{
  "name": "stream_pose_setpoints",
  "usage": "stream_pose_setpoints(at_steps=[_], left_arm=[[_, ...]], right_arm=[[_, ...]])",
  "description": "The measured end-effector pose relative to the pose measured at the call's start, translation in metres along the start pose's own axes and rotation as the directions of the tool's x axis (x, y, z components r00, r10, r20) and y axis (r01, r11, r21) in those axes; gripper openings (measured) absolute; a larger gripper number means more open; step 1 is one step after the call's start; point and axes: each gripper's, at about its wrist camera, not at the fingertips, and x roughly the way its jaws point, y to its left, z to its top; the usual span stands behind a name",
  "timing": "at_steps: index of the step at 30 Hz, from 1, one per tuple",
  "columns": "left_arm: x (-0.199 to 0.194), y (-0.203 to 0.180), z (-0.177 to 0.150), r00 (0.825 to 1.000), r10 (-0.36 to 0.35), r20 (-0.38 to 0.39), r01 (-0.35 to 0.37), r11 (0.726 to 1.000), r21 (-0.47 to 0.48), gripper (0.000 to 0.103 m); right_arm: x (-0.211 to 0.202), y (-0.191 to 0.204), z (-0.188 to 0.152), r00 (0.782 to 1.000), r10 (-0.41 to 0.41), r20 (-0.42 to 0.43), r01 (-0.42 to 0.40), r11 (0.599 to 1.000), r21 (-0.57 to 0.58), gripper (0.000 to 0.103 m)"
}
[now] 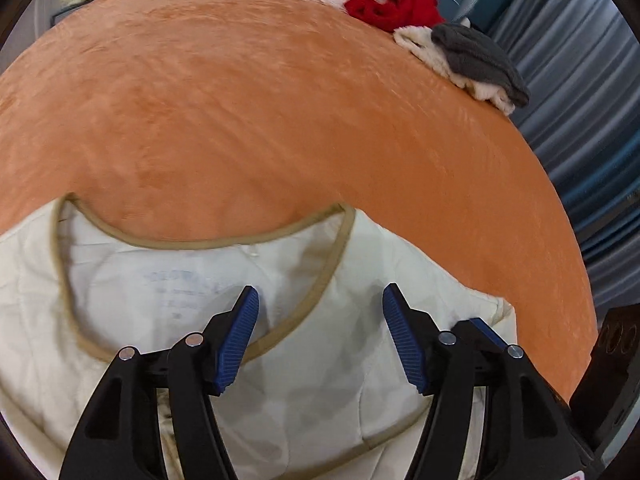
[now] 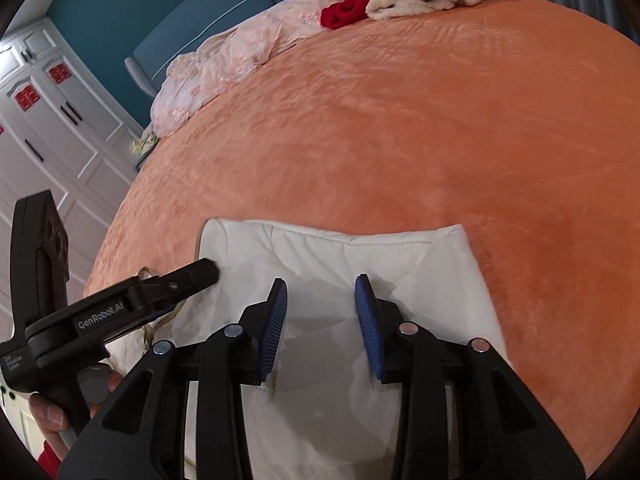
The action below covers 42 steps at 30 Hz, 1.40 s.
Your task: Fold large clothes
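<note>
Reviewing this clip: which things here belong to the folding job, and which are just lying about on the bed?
In the job:
cream garment
left gripper, open above it
right gripper, open above it

Lying about:
red cloth
grey cloth
white fleece under the grey cloth
pink quilt
orange blanket, only the work surface

Left gripper (image 2: pixel 208 270) body: I read "GenRobot.AI" in white on its black side, from the right wrist view.
Left gripper base: small white print there, too small for me to read.
Cream garment (image 1: pixel 168 272) neck label: faint bluish print inside the collar, which I cannot make out.
Wardrobe (image 2: pixel 60 120) doors: red paper signs, characters not legible to me.
</note>
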Motion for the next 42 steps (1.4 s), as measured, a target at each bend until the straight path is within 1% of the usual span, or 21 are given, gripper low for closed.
stream_pose_setpoints(at_steps=[2,4,6,7,12,18,21,22,26,29,31,33,34,35,36,38,39,40,42], left_arm=[[0.003,-0.009,-0.005,0.999,0.035,0.006,-0.035,0.998,0.052,0.049],[0.007,-0.018,-0.007,0.996,0.082,0.019,-0.083,0.991,0.101,0.015],[0.009,-0.021,-0.008,0.992,0.124,0.033,-0.127,0.985,0.116,0.003],[0.01,-0.021,-0.007,0.989,0.143,0.043,-0.147,0.982,0.121,0.002],[0.013,-0.023,-0.018,0.974,0.199,0.105,-0.213,0.966,0.147,0.003],[0.017,-0.024,-0.026,0.959,0.235,0.159,-0.26,0.953,0.156,0.005],[0.018,-0.027,-0.027,0.95,0.252,0.183,-0.282,0.946,0.162,0.007],[0.018,-0.026,-0.028,0.948,0.255,0.189,-0.286,0.945,0.158,0.01],[0.013,-0.02,-0.028,0.954,0.22,0.205,-0.249,0.96,0.131,0.011],[0.003,-0.018,-0.029,0.952,0.205,0.227,-0.234,0.967,0.105,0.012],[-0.018,-0.014,-0.031,0.939,0.225,0.261,-0.246,0.968,0.053,0.01],[-0.043,-0.003,-0.035,0.938,0.197,0.284,-0.208,0.978,0.008,0.01],[-0.057,0.005,-0.038,0.937,0.205,0.283,-0.211,0.977,-0.008,0.01],[-0.067,0.013,-0.04,0.936,0.219,0.276,-0.226,0.974,-0.009,0.01],[-0.079,0.024,-0.043,0.934,0.231,0.271,-0.241,0.97,0.005,0.01],[-0.091,0.039,-0.048,0.923,0.278,0.265,-0.294,0.955,0.024,0.01],[-0.098,0.049,-0.05,0.915,0.307,0.261,-0.326,0.945,0.034,0.01],[-0.101,0.055,-0.051,0.913,0.317,0.258,-0.336,0.941,0.032,0.01],[-0.105,0.067,-0.053,0.915,0.324,0.242,-0.338,0.941,0.017,0.01]], right_arm=[[0.005,0.001,0.0,1.0,-0.001,-0.001,0.001,1.0,-0.009,0.034],[0.007,0.002,0.0,1.0,-0.011,0.001,0.011,1.0,-0.017,0.033],[0.009,0.004,0.0,1.0,-0.026,0.001,0.026,0.999,-0.025,0.032],[0.01,0.005,0.0,0.999,-0.035,0.003,0.035,0.999,-0.032,0.032],[0.015,0.009,-0.002,0.996,-0.09,0.01,0.091,0.994,-0.062,0.028],[0.02,0.018,-0.007,0.986,-0.162,0.033,0.165,0.979,-0.12,0.027],[0.021,0.02,-0.01,0.982,-0.184,0.045,0.188,0.972,-0.14,0.027],[0.02,0.02,-0.011,0.981,-0.186,0.048,0.191,0.971,-0.142,0.028],[0.019,0.02,-0.014,0.98,-0.19,0.062,0.198,0.969,-0.146,0.028],[0.019,0.022,-0.013,0.978,-0.197,0.065,0.204,0.967,-0.15,0.028],[0.016,0.02,-0.011,0.981,-0.182,0.06,0.188,0.972,-0.137,0.028],[0.01,0.019,-0.009,0.983,-0.175,0.06,0.182,0.975,-0.125,0.028],[0.005,0.022,-0.007,0.98,-0.19,0.062,0.196,0.973,-0.125,0.028],[-0.007,0.029,-0.006,0.977,-0.194,0.086,0.205,0.969,-0.141,0.03],[-0.022,0.041,-0.007,0.976,-0.177,0.127,0.198,0.965,-0.175,0.03],[-0.038,0.063,-0.011,0.978,-0.143,0.153,0.176,0.959,-0.223,0.03],[-0.044,0.073,-0.013,0.982,-0.117,0.148,0.15,0.959,-0.24,0.03],[-0.046,0.083,-0.015,0.987,-0.087,0.132,0.119,0.96,-0.252,0.029],[-0.04,0.104,-0.025,0.998,-0.034,0.06,0.049,0.961,-0.271,0.017]])
